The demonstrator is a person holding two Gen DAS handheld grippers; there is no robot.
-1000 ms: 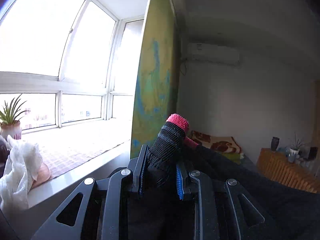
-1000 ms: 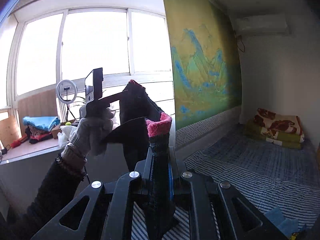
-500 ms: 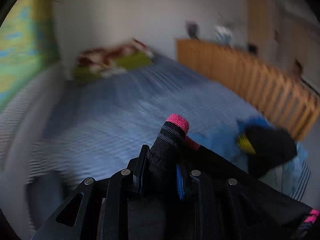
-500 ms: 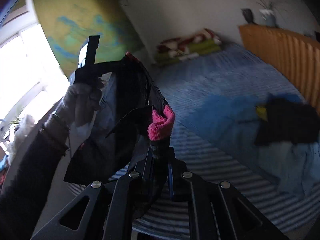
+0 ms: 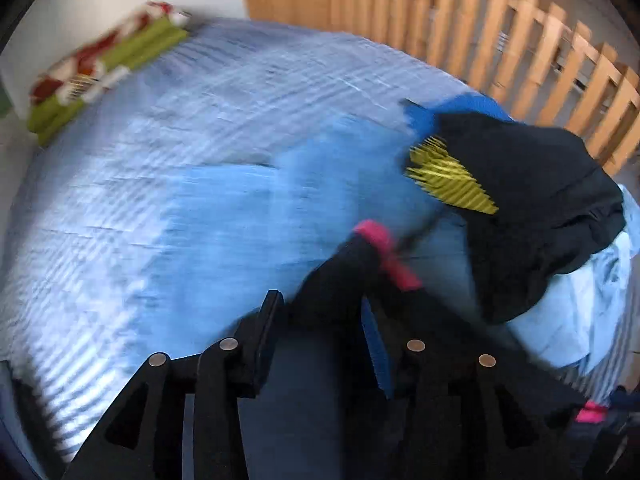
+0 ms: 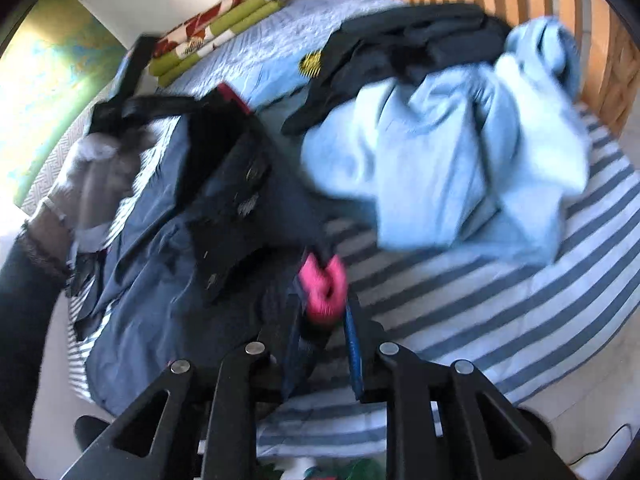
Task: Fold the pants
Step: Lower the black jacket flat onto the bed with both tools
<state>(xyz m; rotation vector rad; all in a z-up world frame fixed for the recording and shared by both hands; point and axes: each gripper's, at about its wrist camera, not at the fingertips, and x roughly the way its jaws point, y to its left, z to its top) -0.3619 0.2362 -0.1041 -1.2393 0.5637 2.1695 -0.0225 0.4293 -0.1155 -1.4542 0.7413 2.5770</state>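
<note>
The pants [image 6: 168, 240] are dark navy, almost black in the shade, with bright pink knit cuffs, and they're draped in a crumpled heap across the near left part of the striped bed [image 6: 500, 312]. Buttons or snaps show on the darker panel near the middle (too blurred to say which).

The right gripper [image 6: 324, 320] points down at the bed with one pink cuff [image 6: 324, 284] bunched between its fingers. Its jaws have just been opening a bit, and the cuff still sits in the gap, so it looks like a loose hold at best.

The left gripper [image 5: 320, 316] has also just been opening. Its fingers stand clearly apart, and the dark cloth with the other pink cuff [image 5: 384, 248] passes through the gap without looking squeezed, so I'd call that let go.

In the right wrist view, a gloved hand [image 6: 96, 172] holds the left tool over the far end of the pants. Beside them lie a light blue garment [image 6: 460, 152] and a dark garment [image 6: 400, 40].
</note>
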